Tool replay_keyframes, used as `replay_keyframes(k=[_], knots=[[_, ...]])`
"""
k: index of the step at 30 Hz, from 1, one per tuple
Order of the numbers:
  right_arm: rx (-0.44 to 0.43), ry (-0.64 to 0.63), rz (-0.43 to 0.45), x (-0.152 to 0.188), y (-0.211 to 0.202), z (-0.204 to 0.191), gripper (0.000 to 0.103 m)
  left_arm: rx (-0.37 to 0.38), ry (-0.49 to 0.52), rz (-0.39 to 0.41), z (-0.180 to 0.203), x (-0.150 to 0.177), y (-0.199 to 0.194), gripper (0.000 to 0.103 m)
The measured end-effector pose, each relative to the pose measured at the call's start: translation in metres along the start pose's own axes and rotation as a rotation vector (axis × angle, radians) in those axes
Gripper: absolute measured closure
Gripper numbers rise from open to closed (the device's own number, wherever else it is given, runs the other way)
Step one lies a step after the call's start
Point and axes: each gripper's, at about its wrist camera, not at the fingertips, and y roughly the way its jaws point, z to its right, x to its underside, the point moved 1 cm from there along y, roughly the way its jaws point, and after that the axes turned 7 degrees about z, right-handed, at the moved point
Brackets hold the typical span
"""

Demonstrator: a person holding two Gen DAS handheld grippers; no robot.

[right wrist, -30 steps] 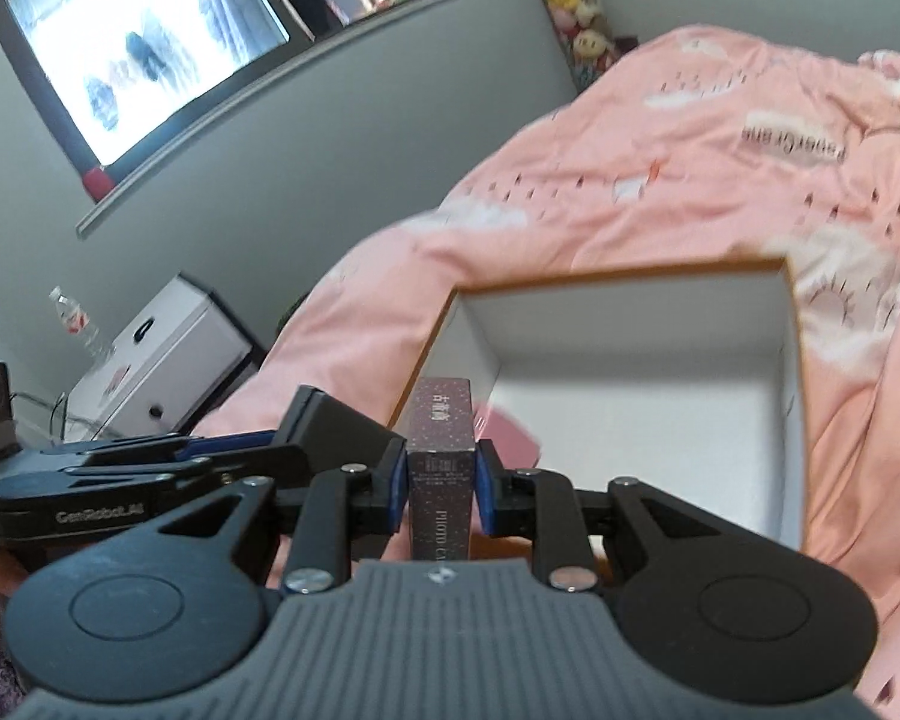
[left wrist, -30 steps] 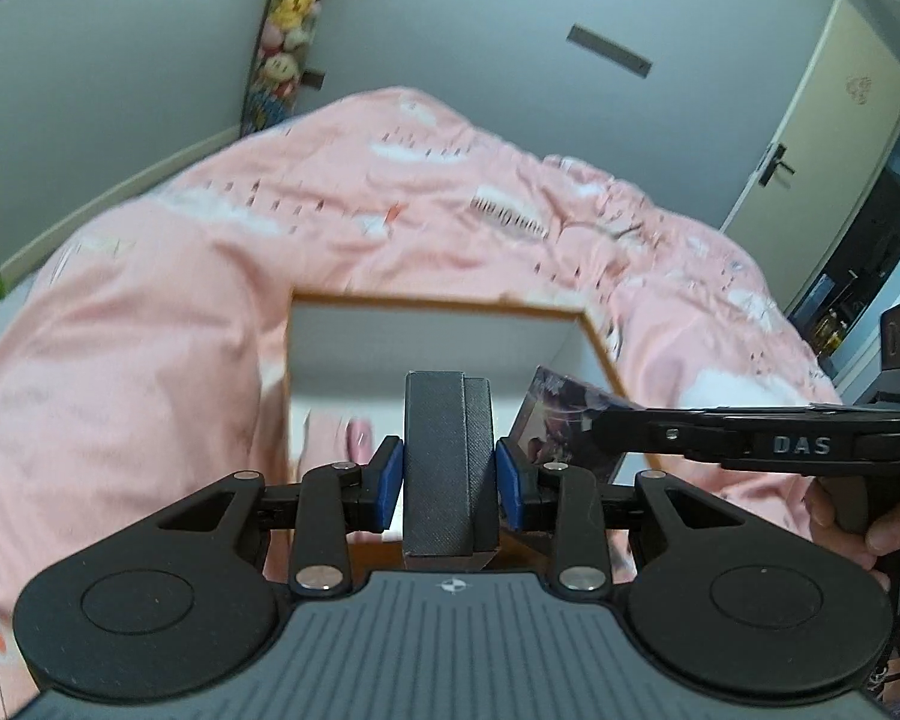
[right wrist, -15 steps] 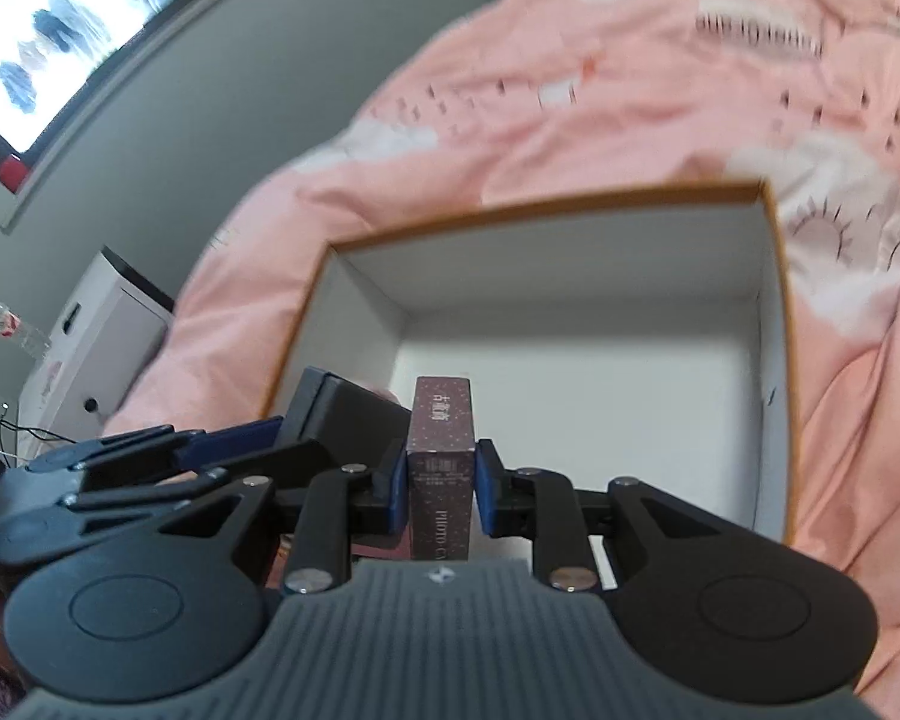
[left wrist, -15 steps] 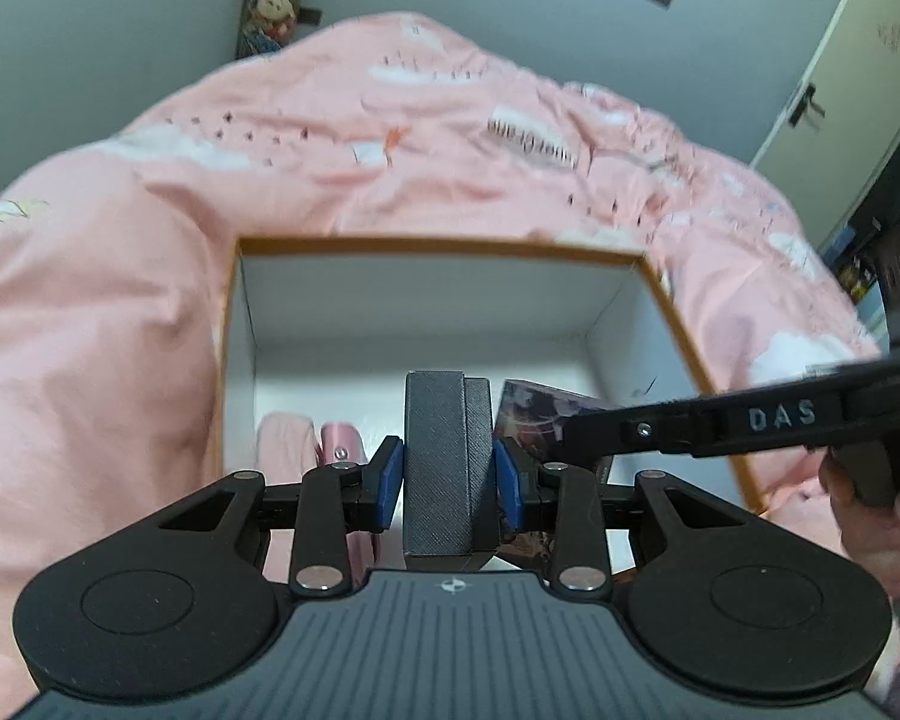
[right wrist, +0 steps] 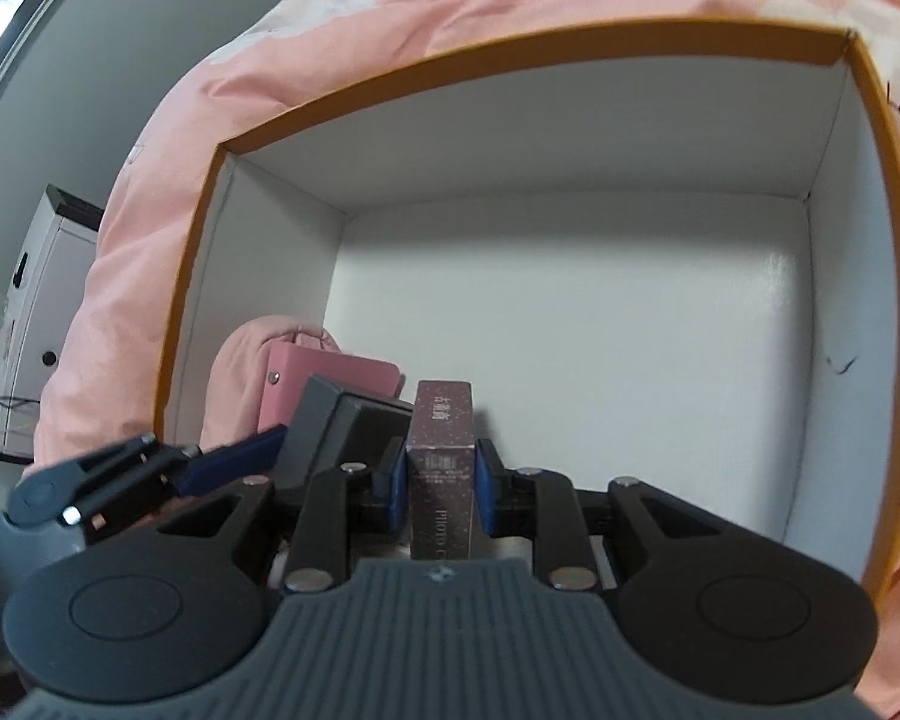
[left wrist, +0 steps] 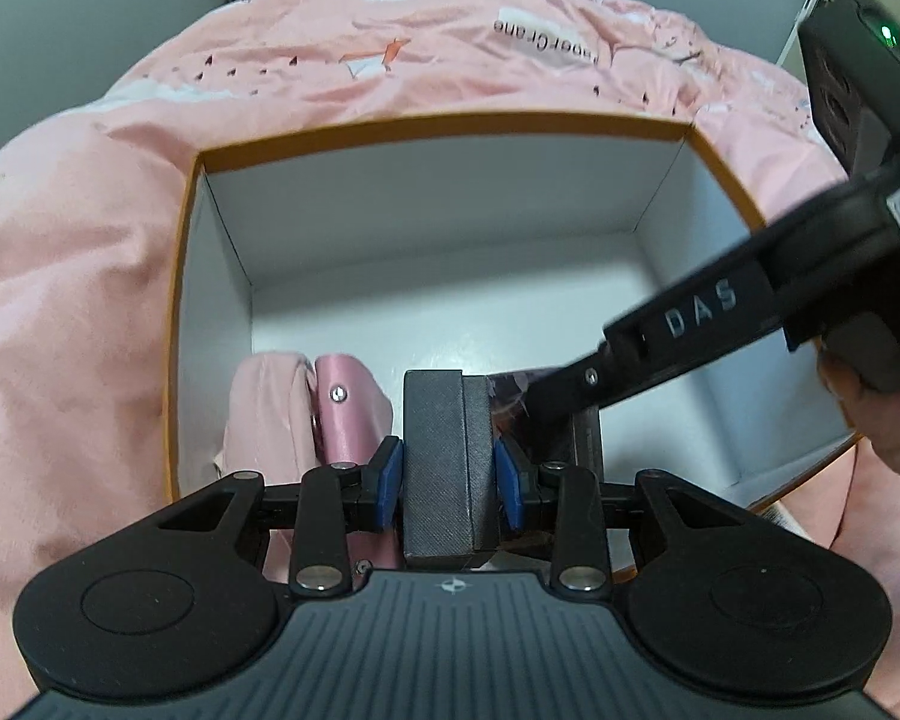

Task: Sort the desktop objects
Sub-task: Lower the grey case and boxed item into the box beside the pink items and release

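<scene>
Left wrist: left gripper (left wrist: pixel 448 476) grasps grey case (left wrist: pixel 438 468); right gripper (right wrist: pixel 439 476) grasps maroon packet (right wrist: pixel 441 462) beside it.

Open cardboard box (left wrist: pixel 438 123): orange rim and outside, plain white inside. Around box, quilt (left wrist: pixel 90 276): pink, white clouds, small dark marks, orange-white paper crane print. In box near-left corner: pale pink cloth (left wrist: pixel 264 402), glossy pink wallet (left wrist: pixel 345 414) with silver stud. Dark grey textured case (left wrist: pixel 435 462) between blue pads. Maroon speckled carton (right wrist: pixel 440 456), white lettering.
</scene>
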Motion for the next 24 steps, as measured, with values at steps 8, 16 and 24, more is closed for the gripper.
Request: replay_keyframes(k=[8, 16, 24], knots=[[-0.02, 0.065, -0.012, 0.004, 0.019, 0.006, 0.071, 0.016, -0.006, 0.003, -0.004, 0.007, 0.001, 0.064], [-0.051, 0.073, -0.004, 0.021, 0.017, 0.002, 0.065, 0.066, -0.065, -0.016, -0.014, 0.014, -0.005, 0.064], [-0.086, 0.119, 0.006, 0.027, 0.021, 0.007, 0.064, 0.081, -0.105, 0.011, -0.025, 0.021, -0.019, 0.073]])
